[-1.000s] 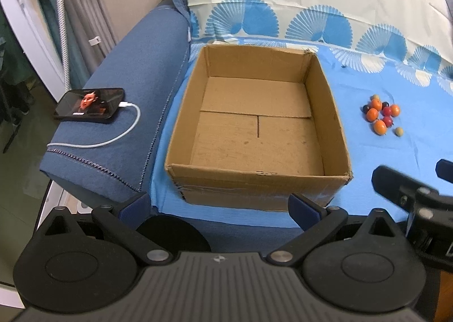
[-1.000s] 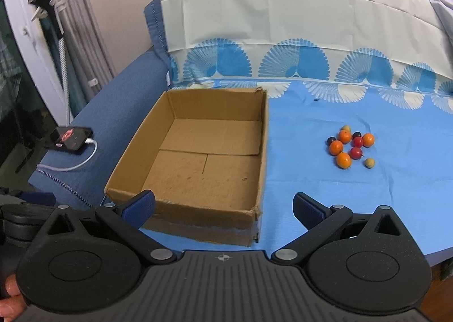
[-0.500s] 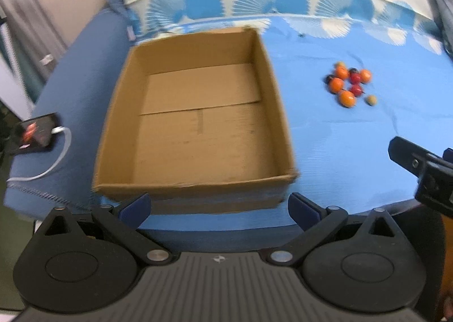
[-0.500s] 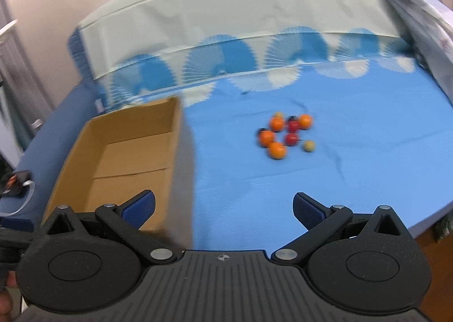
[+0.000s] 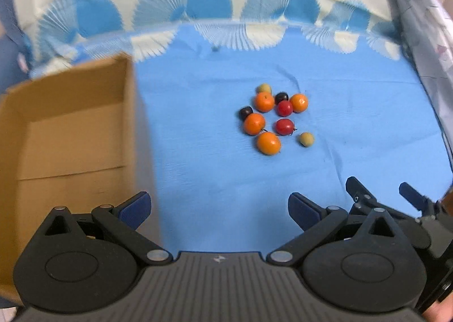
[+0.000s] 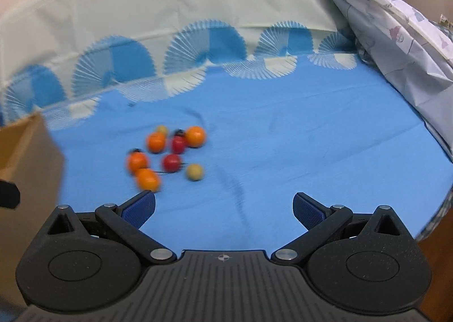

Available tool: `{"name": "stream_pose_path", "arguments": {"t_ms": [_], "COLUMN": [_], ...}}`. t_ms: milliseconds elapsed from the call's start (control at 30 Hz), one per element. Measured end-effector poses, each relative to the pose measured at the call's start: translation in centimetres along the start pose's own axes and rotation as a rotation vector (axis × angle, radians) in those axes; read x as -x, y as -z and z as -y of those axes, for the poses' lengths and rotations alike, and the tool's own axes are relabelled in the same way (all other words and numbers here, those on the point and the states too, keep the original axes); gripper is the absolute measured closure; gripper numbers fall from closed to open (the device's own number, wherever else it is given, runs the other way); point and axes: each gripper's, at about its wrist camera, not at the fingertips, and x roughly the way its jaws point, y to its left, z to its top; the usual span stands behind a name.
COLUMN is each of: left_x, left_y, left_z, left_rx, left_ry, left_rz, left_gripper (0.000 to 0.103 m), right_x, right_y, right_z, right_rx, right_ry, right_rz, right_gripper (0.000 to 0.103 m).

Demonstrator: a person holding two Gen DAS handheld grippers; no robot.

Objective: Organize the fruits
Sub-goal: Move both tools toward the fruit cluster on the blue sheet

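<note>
Now that both views have swung off the open brown cardboard box (image 5: 70, 135) toward the small round fruits (image 5: 273, 118) on blue cloth (image 5: 203, 169), left gripper (image 5: 219, 210) and right gripper (image 6: 223, 207) (jaws spread, empty) appear set to begin picking.

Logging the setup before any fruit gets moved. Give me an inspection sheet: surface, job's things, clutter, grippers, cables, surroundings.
Surface: blue cloth with a fan-pattern border, lightly creased.
Job's things: cluster of small fruits on the cloth: four orange, two red, two dark, two tan. Cardboard box to their left, open; no fruit in the part in view.
Clutter: small dark speck near the border.
Grippers: left gripper open, holding nothing; right gripper open, holding nothing. Both short of the fruits.
Cables: nothing seen.
Surroundings: crumpled pale patterned sheet at the right; pale wall behind.
</note>
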Motion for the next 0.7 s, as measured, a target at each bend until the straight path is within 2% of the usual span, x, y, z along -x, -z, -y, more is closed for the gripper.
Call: {"name": "stream_pose_path", "arguments": {"t_ms": [100,167,267,400,500,533,700], "left_x": [-5.5,-8.4,-11.4,-15.0,-17.4,-17.9,-19.3], "left_y": [-2.2,-3.5,-4.7,-6.0,-6.3,-6.4,-6.4], "left_z": [1.4,2.3,3.3,5.1,5.8,5.7,5.5], "left_rx": [0.032,0.038,0.040,-0.008,-0.027,-0.013,0.020], "left_ry": [-0.015,-0.042,-0.034,-0.060,-0.057,-0.020,0.011], "left_rz": [-0.071,-0.086,-0.088,-0.092,-0.108,-0.104,-0.100], "left_gripper": [0.000,0.000,0.000,0.000,0.000,0.000,0.000], "right_x": [-5.1,-7.9,-11.0,-14.7,-15.2,-15.3,-15.7], "right_y": [-0.1,-0.2,-0.5,-0.5,0.0,-0.1,-0.4], "right_z": [0.3,-0.1,-1.1,-2.0,-1.2,-1.2,-1.3], "right_rx": [0.032,0.074,0.164,0.240,0.208,0.215,0.221], "right_ry": [-0.026,-0.063,-0.105,-0.075,-0.119,-0.120,-0.130], "right_rz": [-0.034,-0.055,-0.046,-0.026,0.023,0.029,0.028], "right_gripper": [0.001,0.000,0.001,0.001,0.001,0.001,0.001]}}
